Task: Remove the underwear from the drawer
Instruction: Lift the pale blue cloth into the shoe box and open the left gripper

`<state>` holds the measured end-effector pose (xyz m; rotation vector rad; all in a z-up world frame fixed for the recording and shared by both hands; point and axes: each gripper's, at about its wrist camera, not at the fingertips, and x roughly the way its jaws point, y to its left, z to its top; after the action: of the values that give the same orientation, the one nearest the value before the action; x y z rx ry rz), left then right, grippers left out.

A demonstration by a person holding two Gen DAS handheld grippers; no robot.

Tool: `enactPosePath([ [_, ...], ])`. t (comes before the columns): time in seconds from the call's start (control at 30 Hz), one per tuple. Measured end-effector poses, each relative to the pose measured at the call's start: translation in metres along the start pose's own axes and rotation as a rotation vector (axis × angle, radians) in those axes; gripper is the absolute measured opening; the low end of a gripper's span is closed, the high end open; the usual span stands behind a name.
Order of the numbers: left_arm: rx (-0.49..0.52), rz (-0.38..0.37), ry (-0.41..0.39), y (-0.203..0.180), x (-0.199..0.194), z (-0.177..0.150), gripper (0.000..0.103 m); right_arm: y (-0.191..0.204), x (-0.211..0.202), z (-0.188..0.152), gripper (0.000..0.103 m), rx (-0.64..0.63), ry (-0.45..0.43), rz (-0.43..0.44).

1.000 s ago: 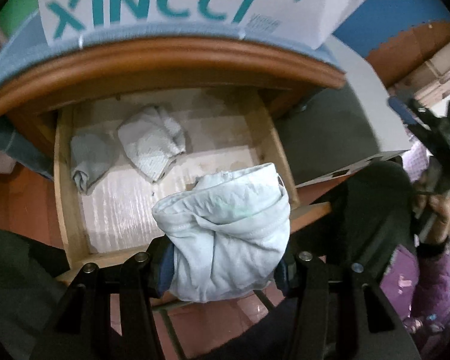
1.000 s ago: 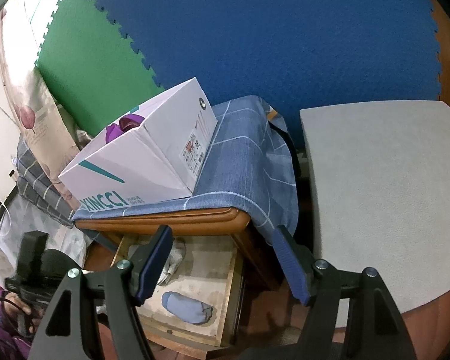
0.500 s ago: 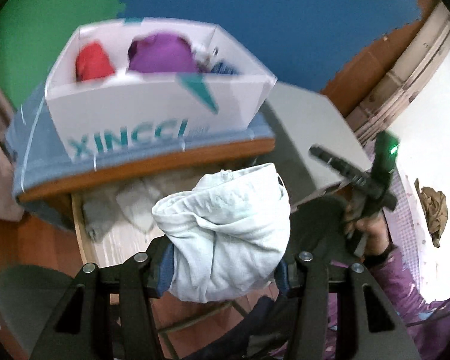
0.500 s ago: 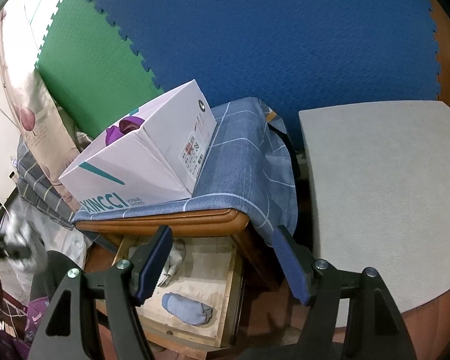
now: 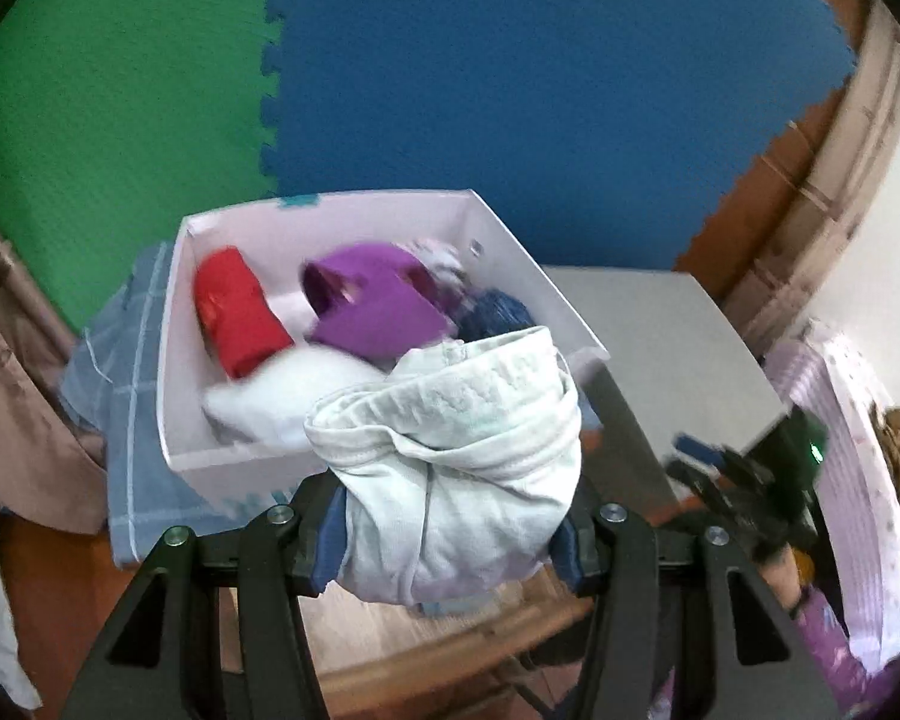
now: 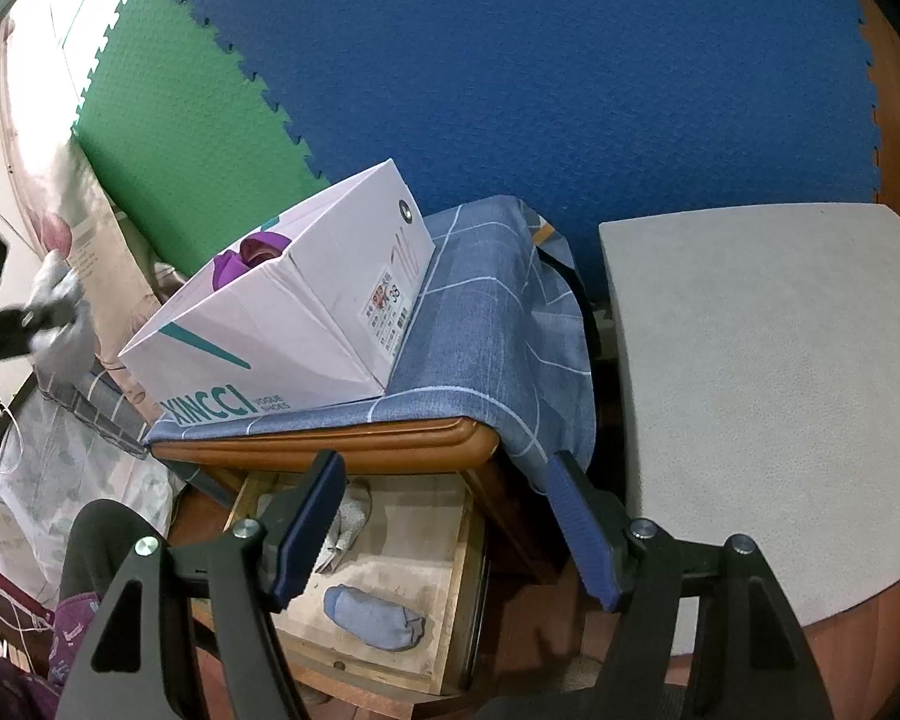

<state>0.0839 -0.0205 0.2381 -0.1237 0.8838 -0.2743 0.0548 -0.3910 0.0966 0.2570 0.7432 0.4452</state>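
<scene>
Raised left hand-held gripper (image 5: 450,534) (clamping underwear (image 5: 450,456)), above box (image 5: 354,234)

Ahead of the right claw, a wooden nightstand (image 6: 330,450) carries a blue checked cloth (image 6: 486,324) and a white shoebox (image 6: 282,348).
</scene>
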Motion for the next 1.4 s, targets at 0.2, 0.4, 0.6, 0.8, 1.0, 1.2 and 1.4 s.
enactPosePath([
  [0.2,-0.041,0.076,-0.004,0.03,0.036,0.037,0.05,0.0,0.0,0.0,0.071,-0.001,0.001,-0.001],
  [0.4,-0.033,0.19,0.008,0.053,0.077,0.059,0.051,0.002,0.002,-0.001,0.071,-0.007,0.009,-0.003],
  [0.6,-0.029,0.266,0.049,0.07,0.112,0.068,0.052,0.003,0.004,-0.001,0.072,-0.014,0.02,-0.004],
  [0.8,-0.047,0.291,0.093,0.082,0.133,0.076,0.053,0.004,0.006,-0.001,0.072,-0.021,0.033,-0.008],
  [1.0,-0.054,0.31,0.099,0.083,0.135,0.08,0.055,0.007,0.011,-0.002,0.072,-0.034,0.052,-0.014],
  [1.2,-0.007,0.376,0.09,0.072,0.137,0.082,0.062,0.007,0.011,-0.003,0.072,-0.037,0.059,-0.017],
  [1.4,0.013,0.384,0.063,0.069,0.131,0.079,0.063,0.01,0.014,-0.002,0.072,-0.048,0.068,-0.024],
])
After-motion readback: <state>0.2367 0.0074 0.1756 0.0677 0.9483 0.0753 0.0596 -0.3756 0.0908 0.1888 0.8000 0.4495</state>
